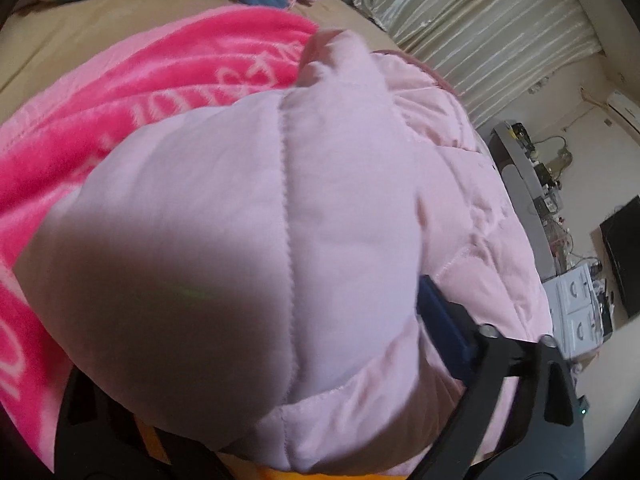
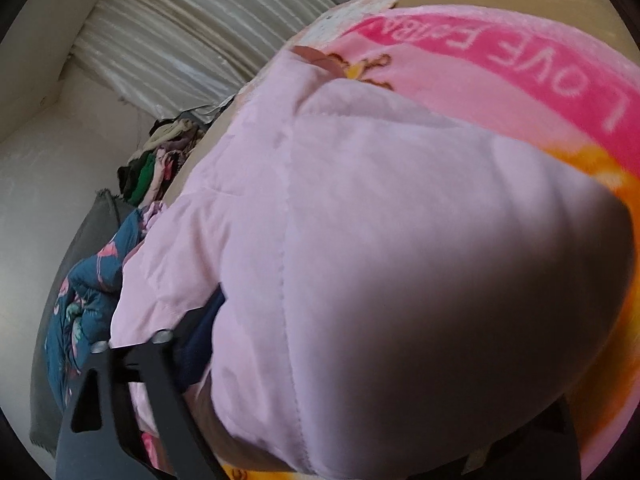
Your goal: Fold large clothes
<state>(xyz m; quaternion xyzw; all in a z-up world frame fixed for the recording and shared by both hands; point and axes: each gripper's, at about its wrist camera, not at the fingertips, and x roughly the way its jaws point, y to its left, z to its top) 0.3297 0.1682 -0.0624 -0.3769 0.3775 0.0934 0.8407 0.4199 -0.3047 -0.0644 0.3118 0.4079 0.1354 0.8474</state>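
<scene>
Pale pink quilted jacket [image 1: 304, 264] is bulging right up against both cameras, draped over the left gripper [image 1: 280, 420] and right gripper [image 2: 360, 400]. Fabric's covering the fingertips, so honestly can't tell if either one is pinching or spread. Behind it a hot pink blanket [image 1: 132, 92] is lying under the jacket on the tan bed [image 1: 80, 28], with ribbed curtains [image 2: 192, 32] hanging further back.

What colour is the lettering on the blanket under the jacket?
Pale pink, nearly white, on a hot pink band of the blanket; clearest in the right wrist view, beyond the padded jacket.
</scene>
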